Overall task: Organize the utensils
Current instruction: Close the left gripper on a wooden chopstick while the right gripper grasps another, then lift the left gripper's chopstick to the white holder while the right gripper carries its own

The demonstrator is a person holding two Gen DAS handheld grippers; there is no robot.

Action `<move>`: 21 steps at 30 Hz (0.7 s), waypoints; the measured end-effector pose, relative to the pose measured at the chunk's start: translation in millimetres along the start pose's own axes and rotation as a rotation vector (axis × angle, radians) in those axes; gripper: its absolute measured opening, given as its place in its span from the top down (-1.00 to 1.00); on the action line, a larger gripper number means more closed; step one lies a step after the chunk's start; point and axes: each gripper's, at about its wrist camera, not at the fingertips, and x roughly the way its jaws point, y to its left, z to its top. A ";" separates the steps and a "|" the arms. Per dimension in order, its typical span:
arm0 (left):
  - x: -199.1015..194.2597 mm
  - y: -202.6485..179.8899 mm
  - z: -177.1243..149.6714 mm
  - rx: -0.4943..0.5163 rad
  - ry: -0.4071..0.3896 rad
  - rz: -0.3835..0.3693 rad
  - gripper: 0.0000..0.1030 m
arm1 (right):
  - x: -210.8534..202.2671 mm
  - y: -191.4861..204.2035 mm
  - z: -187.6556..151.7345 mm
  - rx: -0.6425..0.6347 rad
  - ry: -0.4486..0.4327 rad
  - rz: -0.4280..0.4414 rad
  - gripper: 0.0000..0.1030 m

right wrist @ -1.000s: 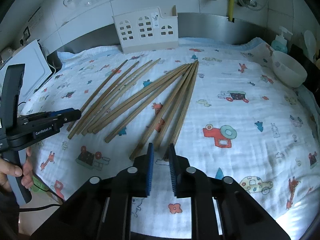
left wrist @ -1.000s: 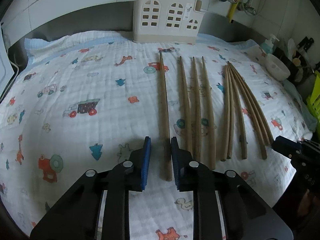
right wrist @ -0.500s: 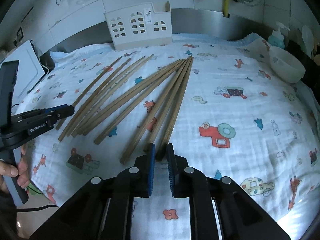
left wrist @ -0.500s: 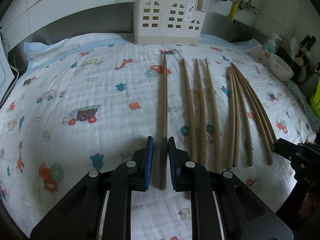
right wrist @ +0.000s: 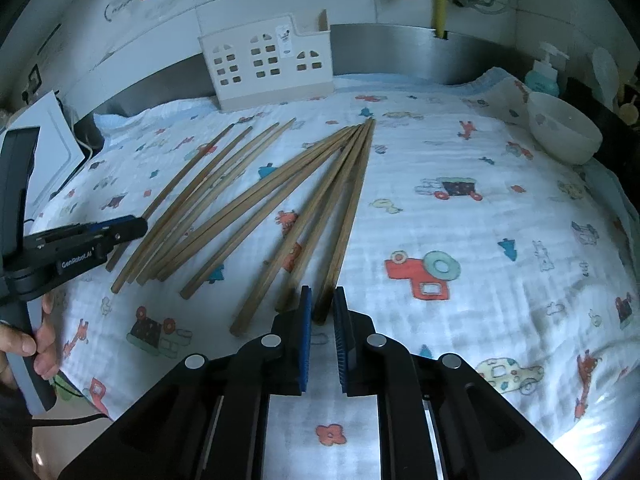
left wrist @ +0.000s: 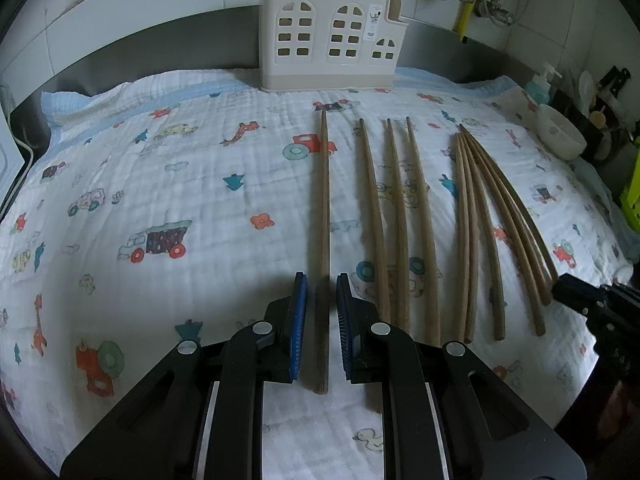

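- We noted the printed cloth point(left wrist: 168, 184) covering the counter, with the white caddy point(left wrist: 328, 40) at its far edge against the wall.
- Chopsticks lay lengthwise: a right fan point(left wrist: 500, 220), a middle trio point(left wrist: 396, 216), and a lone left chopstick point(left wrist: 324, 200).
- Left gripper point(left wrist: 322, 288) straddled the lone stick's near end, jaws slightly apart, gaps visible on both sides, not yet pinching.
- Right gripper point(right wrist: 321, 300) bracketed the rightmost chopstick point(right wrist: 348, 216) near end, likewise unclamped.
- Risk, our judgement: closing near the very end could let a stick pivot or slip; the right pads might catch a neighbouring stick.
- Versus one second earlier, both grippers had advanced over their sticks.
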 end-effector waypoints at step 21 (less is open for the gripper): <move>-1.4 -2.0 -2.7 0.022 -0.004 0.014 0.90 | -74.4 -14.5 48.5 -0.075 -0.243 -0.073 0.85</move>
